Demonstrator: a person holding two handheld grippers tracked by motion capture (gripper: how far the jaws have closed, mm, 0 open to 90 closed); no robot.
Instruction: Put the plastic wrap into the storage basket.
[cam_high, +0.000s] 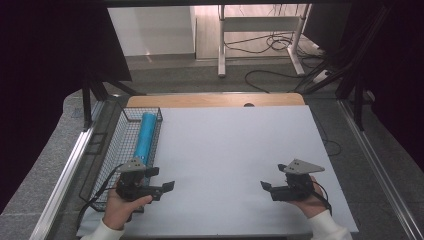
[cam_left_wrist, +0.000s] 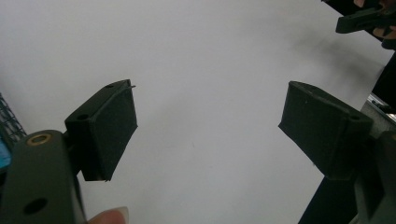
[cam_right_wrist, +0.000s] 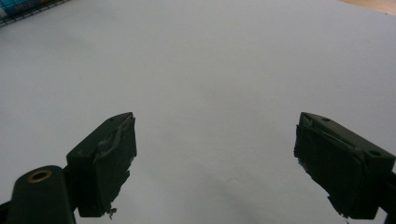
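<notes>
Both hand-held grippers (cam_high: 169, 187) (cam_high: 265, 186) gape empty; blue cylinder (cam_high: 144, 137) lies in basket (cam_high: 112, 150).

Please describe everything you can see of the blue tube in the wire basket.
The blue tube is a long, slim cylinder, bright blue with a smooth, slightly shiny surface; its material cannot be told. It lies on its side inside the black wire basket at the left edge of the white table, lengthwise along the basket, beside the right wall. Its near end is hidden behind the left tongs, which point away from it. Nothing grips it.
</notes>
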